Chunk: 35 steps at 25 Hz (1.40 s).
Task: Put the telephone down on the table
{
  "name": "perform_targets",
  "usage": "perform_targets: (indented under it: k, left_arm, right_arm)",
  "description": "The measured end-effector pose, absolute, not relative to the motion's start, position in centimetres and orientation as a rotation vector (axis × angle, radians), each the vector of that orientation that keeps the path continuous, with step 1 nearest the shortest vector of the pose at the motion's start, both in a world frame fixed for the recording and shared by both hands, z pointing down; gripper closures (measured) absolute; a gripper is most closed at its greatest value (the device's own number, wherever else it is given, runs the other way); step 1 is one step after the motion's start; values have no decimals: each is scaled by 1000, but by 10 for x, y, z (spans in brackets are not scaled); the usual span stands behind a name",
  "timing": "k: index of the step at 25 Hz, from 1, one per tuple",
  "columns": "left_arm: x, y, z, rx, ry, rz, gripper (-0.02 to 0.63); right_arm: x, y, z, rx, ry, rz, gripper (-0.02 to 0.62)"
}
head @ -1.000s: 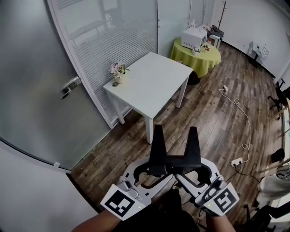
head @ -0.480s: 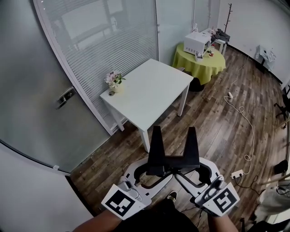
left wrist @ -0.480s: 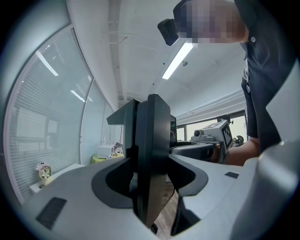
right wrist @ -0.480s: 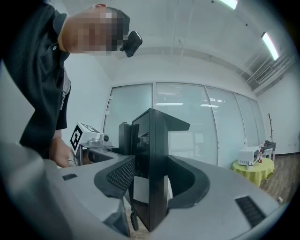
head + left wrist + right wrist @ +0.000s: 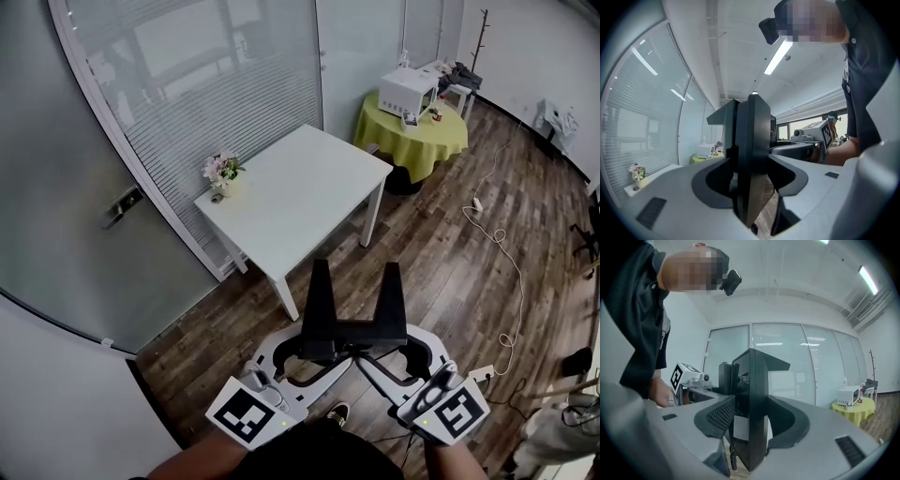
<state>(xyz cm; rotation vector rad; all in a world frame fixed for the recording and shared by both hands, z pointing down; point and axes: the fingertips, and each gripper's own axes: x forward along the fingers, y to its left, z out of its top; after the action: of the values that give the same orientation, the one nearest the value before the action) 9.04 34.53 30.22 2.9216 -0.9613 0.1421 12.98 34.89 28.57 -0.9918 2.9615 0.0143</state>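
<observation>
A black telephone point(image 5: 354, 319) with two upright prongs is held in the air at chest height, over the wood floor. My left gripper point(image 5: 312, 349) is shut on its left end and my right gripper point(image 5: 396, 347) on its right end. In the left gripper view the telephone point(image 5: 752, 140) stands edge-on between the jaws of the left gripper point(image 5: 750, 180). The right gripper view shows the same dark slab point(image 5: 750, 390) clamped in the right gripper point(image 5: 750, 427). The white square table point(image 5: 309, 192) stands ahead, about a step away, against the blinds.
A small pot of flowers point(image 5: 220, 172) sits at the table's left corner. Behind it is a round table with a yellow-green cloth point(image 5: 417, 131) carrying a white appliance point(image 5: 408, 89). A white cable point(image 5: 511, 272) and power strip point(image 5: 483, 373) lie on the floor at right. A frosted glass door point(image 5: 94, 216) is at left.
The view has shifted: the white table sits a little lower and further left in the head view. Both grippers keep the same hold on the telephone.
</observation>
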Motion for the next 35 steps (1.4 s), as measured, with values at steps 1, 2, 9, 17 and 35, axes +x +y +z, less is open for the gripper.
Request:
perform_targets:
  k: [1, 2, 9, 17, 35]
  left_arm:
    - [96, 342, 302, 2923, -959, 147, 377]
    - [102, 340, 301, 2926, -955, 148, 377]
    - [126, 313, 300, 2940, -923, 148, 377]
    - [138, 255, 307, 2964, -846, 116, 377]
    - [84, 86, 315, 2934, -808, 123, 377]
  right_arm:
    - [136, 346, 286, -996, 2961, 12, 365]
    - [142, 343, 285, -1001, 2960, 11, 365]
    - [165, 318, 286, -1033, 2944, 11, 365]
    - [177, 262, 291, -1118, 2928, 19, 365]
    - [123, 93, 299, -1147, 2924, -39, 365]
